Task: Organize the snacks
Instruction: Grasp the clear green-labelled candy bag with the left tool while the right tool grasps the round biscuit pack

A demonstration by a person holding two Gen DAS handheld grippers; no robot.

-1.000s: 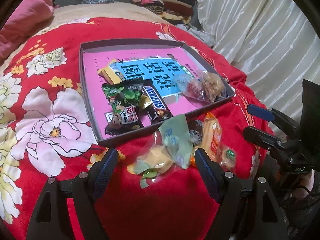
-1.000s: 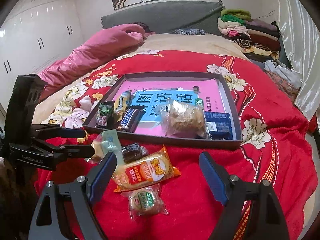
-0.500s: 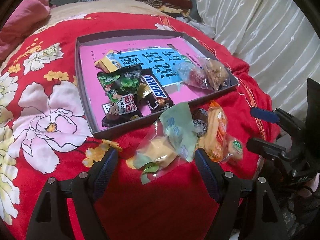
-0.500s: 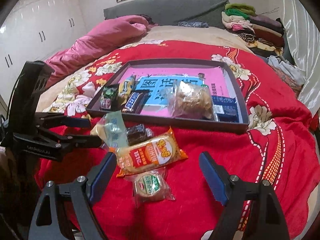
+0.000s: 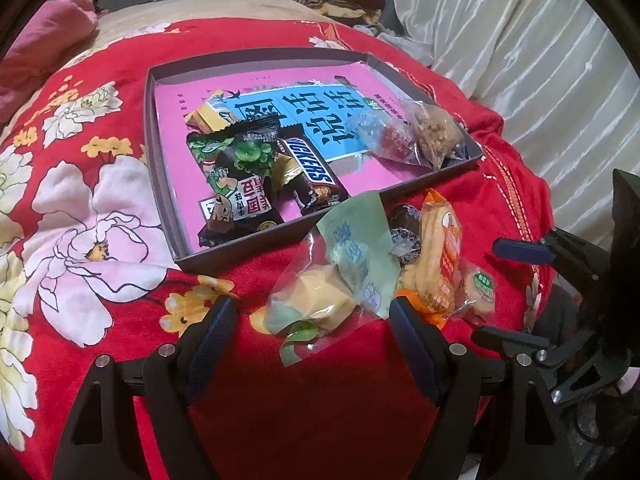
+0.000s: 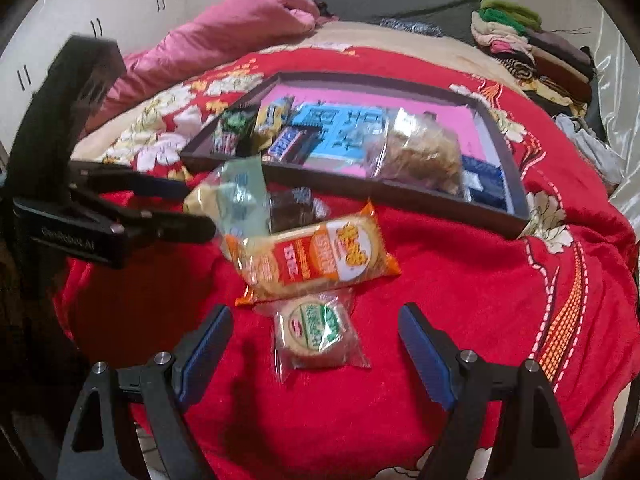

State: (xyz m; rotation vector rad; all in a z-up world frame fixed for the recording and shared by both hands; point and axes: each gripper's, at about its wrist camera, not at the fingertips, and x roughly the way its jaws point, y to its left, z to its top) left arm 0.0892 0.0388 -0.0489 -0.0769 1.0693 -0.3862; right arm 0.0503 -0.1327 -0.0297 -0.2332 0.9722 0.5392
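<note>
A dark shallow tray (image 5: 150, 128) (image 6: 440, 92) on the red bedspread holds a Snickers bar (image 5: 312, 176), a green pea packet (image 5: 236, 184) and clear bags. Loose snacks lie in front of it: a clear bag with a yellow cake (image 5: 324, 292) (image 6: 236, 200), a dark wrapped piece (image 5: 404, 228), an orange cracker pack (image 5: 436, 256) (image 6: 316, 256) and a round green-label cake (image 5: 478, 288) (image 6: 316, 328). My left gripper (image 5: 312, 320) is open around the yellow-cake bag. My right gripper (image 6: 316, 328) is open around the round cake.
Folded clothes (image 6: 532, 52) are stacked at the back right, a pink quilt (image 6: 224, 36) at the back left. White curtain (image 5: 520, 40) hangs beyond the bed's right edge. The bedspread edge drops off just below both grippers.
Both grippers have moved forward and down toward the loose snacks; the left now straddles the yellow-cake bag, the right the round cake. Both stay open.
</note>
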